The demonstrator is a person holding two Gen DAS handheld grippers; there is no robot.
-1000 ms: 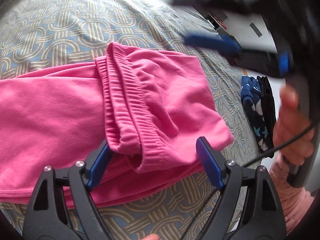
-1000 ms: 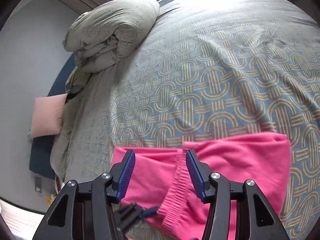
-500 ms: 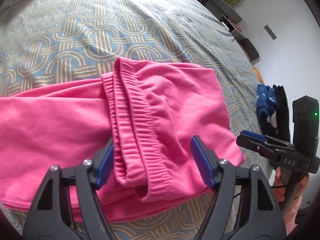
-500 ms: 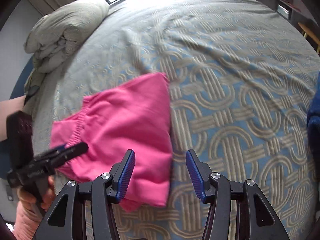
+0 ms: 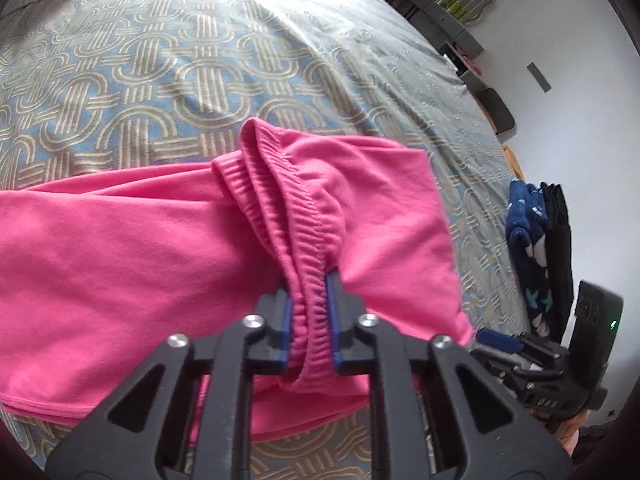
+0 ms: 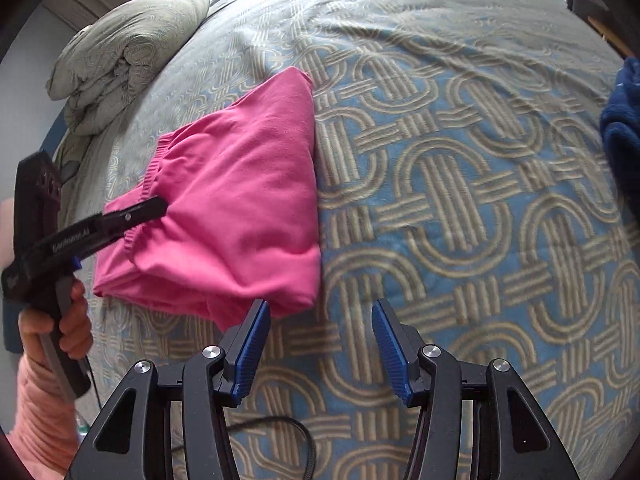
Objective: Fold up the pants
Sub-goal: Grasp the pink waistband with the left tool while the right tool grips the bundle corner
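Pink pants (image 5: 132, 248) lie folded on the patterned bed cover, the elastic waistband end doubled over on top. My left gripper (image 5: 308, 300) is shut on the bunched waistband (image 5: 298, 216). It also shows from the side in the right wrist view (image 6: 158, 205), pinching the waistband edge. In that view the pants (image 6: 240, 200) are a folded pink stack. My right gripper (image 6: 320, 344) is open and empty, just in front of the stack's near right corner, above the bed cover. It also shows low at the right of the left wrist view (image 5: 496, 338).
The bed cover (image 6: 460, 200) has a blue and beige ring pattern. A rolled grey duvet (image 6: 128, 52) lies at the bed's far left. Folded dark blue and black clothes (image 5: 536, 236) sit to the right of the pants; the blue bundle (image 6: 624, 120) shows at the right edge.
My left gripper has closed on the waistband, which was lying between its open fingers. My right gripper has swung round to the pants' folded corner and stayed open.
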